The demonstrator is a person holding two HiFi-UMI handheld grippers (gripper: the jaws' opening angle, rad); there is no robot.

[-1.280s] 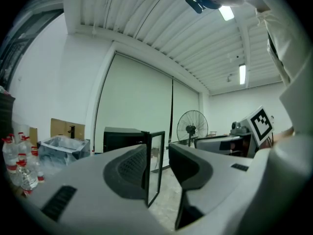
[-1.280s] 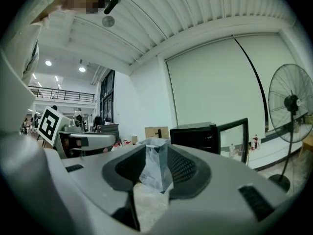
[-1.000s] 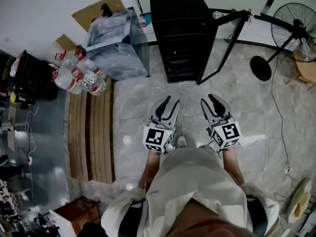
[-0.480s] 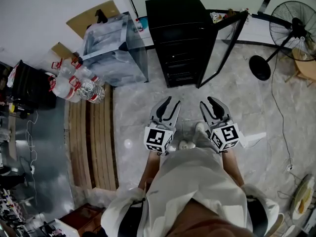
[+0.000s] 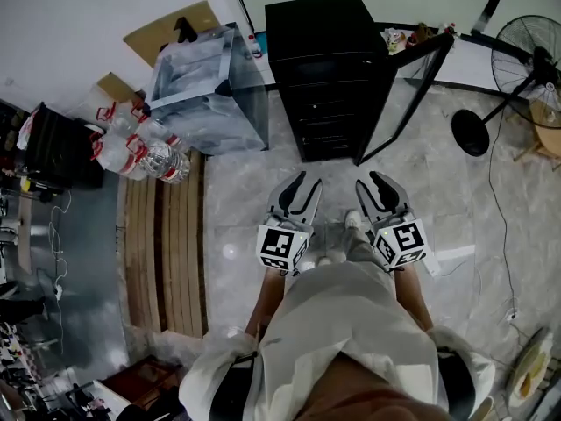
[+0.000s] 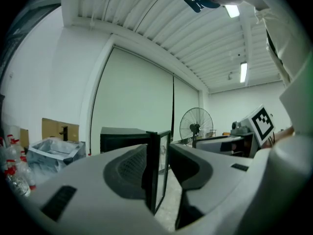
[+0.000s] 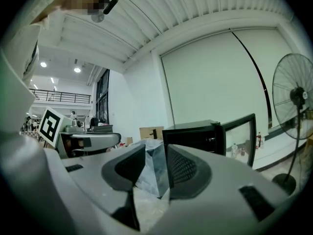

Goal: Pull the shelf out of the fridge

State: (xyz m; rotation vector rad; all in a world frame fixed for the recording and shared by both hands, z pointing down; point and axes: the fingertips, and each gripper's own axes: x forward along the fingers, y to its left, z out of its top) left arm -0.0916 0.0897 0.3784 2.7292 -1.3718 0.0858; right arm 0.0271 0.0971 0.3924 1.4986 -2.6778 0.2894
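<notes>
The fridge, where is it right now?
In the head view the black fridge stands at top centre, its glass door swung open to the right, with a clear plastic bin on its left.

The black upright fridge point(image 5: 326, 68), its glass-paned door point(image 5: 405, 95) swung open, shows the head view only a dark front, the inside too dim to make out. The black pedestal fan point(image 5: 526, 60) is cut off by the right edge. The person's white-clad torso point(image 5: 342, 340) hides the legs.
</notes>
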